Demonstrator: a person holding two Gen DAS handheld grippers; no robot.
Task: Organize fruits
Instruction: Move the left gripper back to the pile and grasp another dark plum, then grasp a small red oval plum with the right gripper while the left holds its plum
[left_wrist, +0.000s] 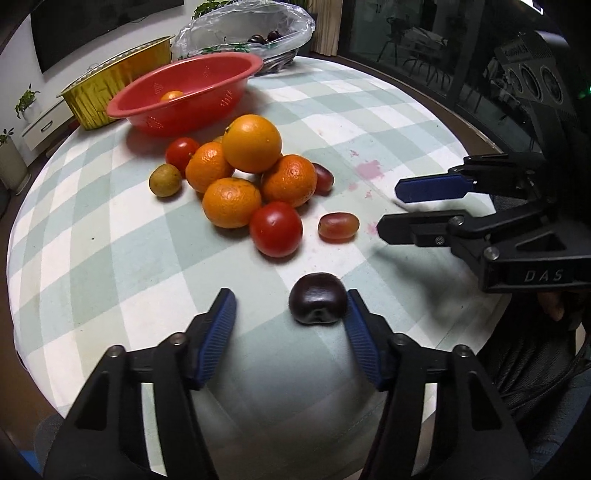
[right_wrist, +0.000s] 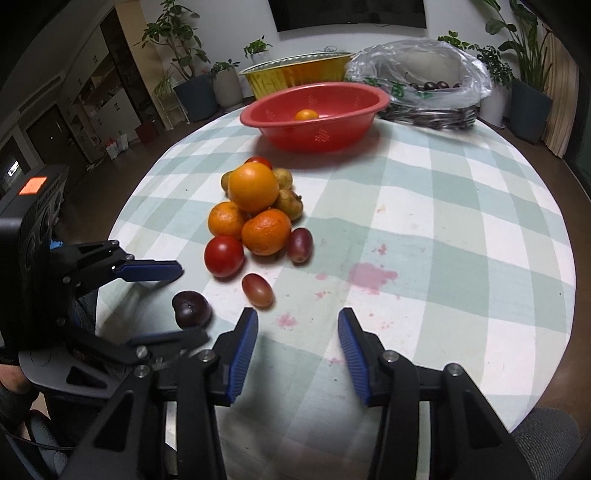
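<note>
Dark plum (left_wrist: 317, 303) lies between the left gripper (left_wrist: 290, 319)'s parted jaws, touching the right-hand one, while the right gripper (right_wrist: 297, 334) gapes empty nearby.

In the right wrist view the cloth (right_wrist: 461, 236) lies bare across the middle and right of the frame — stained, nothing standing on it. The fruit pile (right_wrist: 255, 210) blocks the centre left, with a grape (right_wrist: 257, 290) and plum (right_wrist: 192, 309) lower left beside the left gripper (right_wrist: 177, 302). At the top, the red bowl (right_wrist: 314, 125), gold tray (right_wrist: 295, 72) and bag (right_wrist: 424, 81) close the far edge — a clear strip lies between bowl and pile.
</note>
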